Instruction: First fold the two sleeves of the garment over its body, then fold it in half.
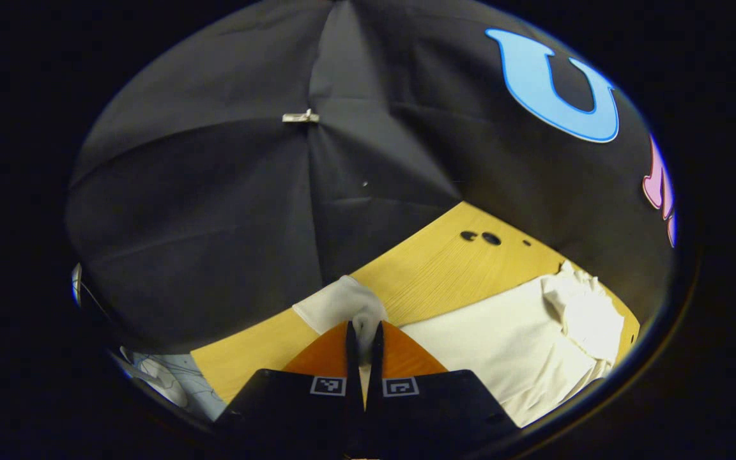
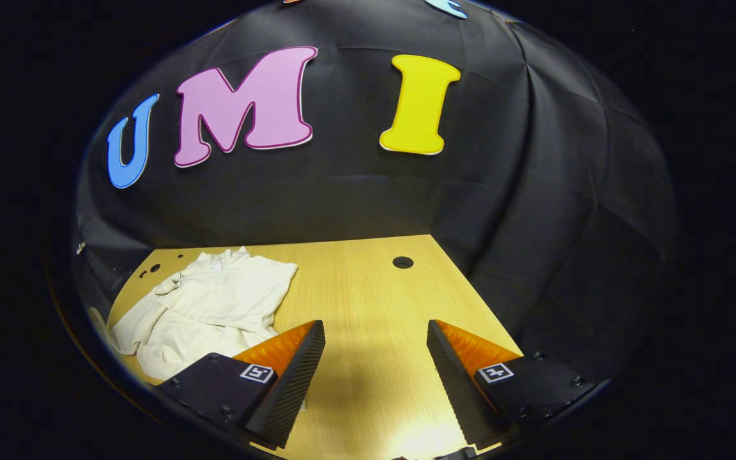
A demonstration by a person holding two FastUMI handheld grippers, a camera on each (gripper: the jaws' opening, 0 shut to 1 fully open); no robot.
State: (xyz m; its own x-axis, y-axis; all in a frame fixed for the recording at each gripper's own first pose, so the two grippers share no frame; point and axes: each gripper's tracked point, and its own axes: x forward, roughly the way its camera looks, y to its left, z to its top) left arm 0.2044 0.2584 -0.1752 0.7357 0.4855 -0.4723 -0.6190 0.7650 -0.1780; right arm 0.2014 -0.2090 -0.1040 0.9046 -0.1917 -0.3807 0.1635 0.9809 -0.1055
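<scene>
The left gripper [image 1: 363,338] is clamped tight on a bunch of white fabric, apparently a sleeve [image 1: 342,303] of the garment [image 1: 502,345]. Both fingers pinch the cloth between them, and the cuff end spills out past the tips. Pinching near the cuff makes sense: it lets the whole sleeve be carried across in one sweep.

In the left gripper view the garment lies on the table [image 1: 438,268], its body spread to the right, with a rumpled patch at the far right end. In the right gripper view it sits at the far left of the table, creased, collar towards the wall.

The right gripper [image 2: 374,358] hangs over bare wood, jaws wide apart, holding nothing, well clear of the garment. My read: it's waiting its turn for the other sleeve.

Judging by the layout, this is the first sleeve fold in hand; the half-fold is not yet done.
</scene>
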